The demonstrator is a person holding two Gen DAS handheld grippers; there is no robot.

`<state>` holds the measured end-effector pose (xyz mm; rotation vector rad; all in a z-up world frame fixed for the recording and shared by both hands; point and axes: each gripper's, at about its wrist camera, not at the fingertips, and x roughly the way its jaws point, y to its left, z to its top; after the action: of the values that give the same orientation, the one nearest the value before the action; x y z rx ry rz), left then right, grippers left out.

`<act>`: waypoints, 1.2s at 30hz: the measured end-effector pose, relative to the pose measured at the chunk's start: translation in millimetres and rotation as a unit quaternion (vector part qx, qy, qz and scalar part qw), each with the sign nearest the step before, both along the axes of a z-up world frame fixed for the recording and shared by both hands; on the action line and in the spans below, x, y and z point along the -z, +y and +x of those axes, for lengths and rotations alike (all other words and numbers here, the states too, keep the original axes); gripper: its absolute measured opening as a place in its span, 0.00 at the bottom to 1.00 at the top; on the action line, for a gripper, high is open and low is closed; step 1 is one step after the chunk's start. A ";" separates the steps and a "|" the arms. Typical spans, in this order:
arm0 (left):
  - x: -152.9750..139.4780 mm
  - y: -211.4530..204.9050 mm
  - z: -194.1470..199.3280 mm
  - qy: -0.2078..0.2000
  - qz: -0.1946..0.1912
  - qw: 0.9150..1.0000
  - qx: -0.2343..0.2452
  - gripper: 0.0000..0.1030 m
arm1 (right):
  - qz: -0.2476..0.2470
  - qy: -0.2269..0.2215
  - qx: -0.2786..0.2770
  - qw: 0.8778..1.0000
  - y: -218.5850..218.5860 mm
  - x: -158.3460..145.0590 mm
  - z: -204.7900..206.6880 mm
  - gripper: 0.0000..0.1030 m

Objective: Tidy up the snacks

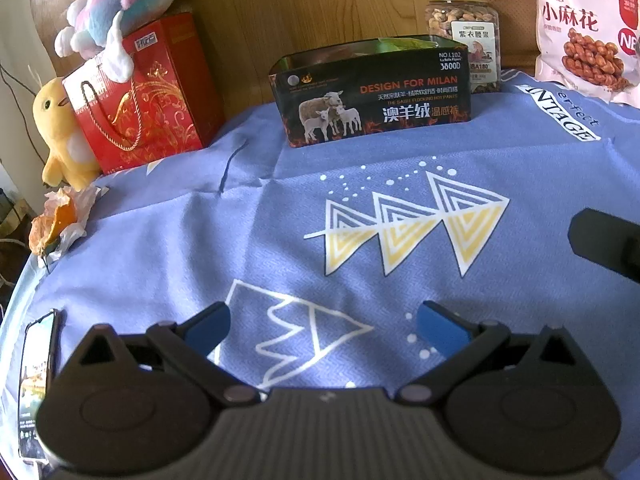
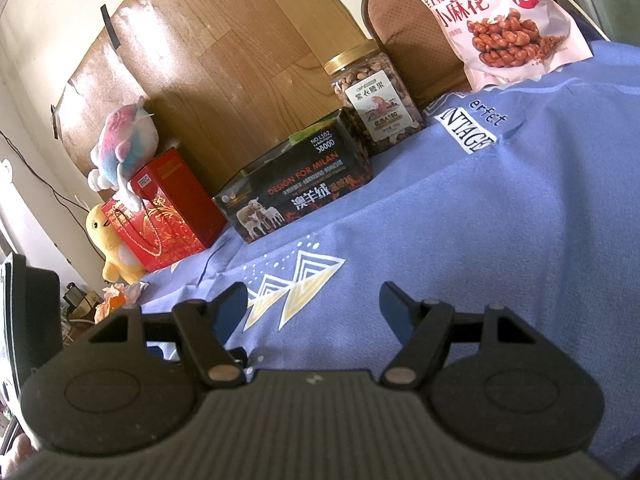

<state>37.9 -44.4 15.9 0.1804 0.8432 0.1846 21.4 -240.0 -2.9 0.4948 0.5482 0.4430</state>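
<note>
A black open-topped tin [image 1: 376,100] [image 2: 296,200] printed with sheep stands at the back of the blue cloth, with something green showing inside. Behind it to the right is a clear jar of nuts [image 1: 464,32] [image 2: 376,100] with a gold lid. A pink bag of twisted snacks [image 1: 584,28] [image 2: 492,20] leans at the far right. My left gripper [image 1: 324,328] hangs open over the cloth near its front edge, nothing between its blue pads. My right gripper [image 2: 316,308] is also open and empty, well short of the tin. Part of it shows as a black shape [image 1: 608,240] in the left wrist view.
A red gift bag [image 1: 148,96] [image 2: 164,212] stands at the back left with a pastel plush [image 1: 116,8] on top and a yellow plush [image 1: 60,132] beside it. Crumpled wrappers [image 1: 60,224] lie at the left edge. A phone [image 1: 36,384] lies front left. A wooden board [image 1: 300,4] backs the table.
</note>
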 end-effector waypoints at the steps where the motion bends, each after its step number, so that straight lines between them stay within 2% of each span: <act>1: -0.1 -0.1 0.4 0.000 0.001 1.000 0.001 1.00 | 0.000 0.000 0.000 1.000 0.0 0.1 -0.1 0.73; 36: -0.8 -4.7 2.1 -0.002 0.018 1.000 0.012 1.00 | 0.005 0.002 0.004 1.000 -3.6 1.1 1.9 0.73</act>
<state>40.0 -49.1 16.7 0.2230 0.8342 0.1768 23.3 -243.6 -4.0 0.5073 0.5472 0.4369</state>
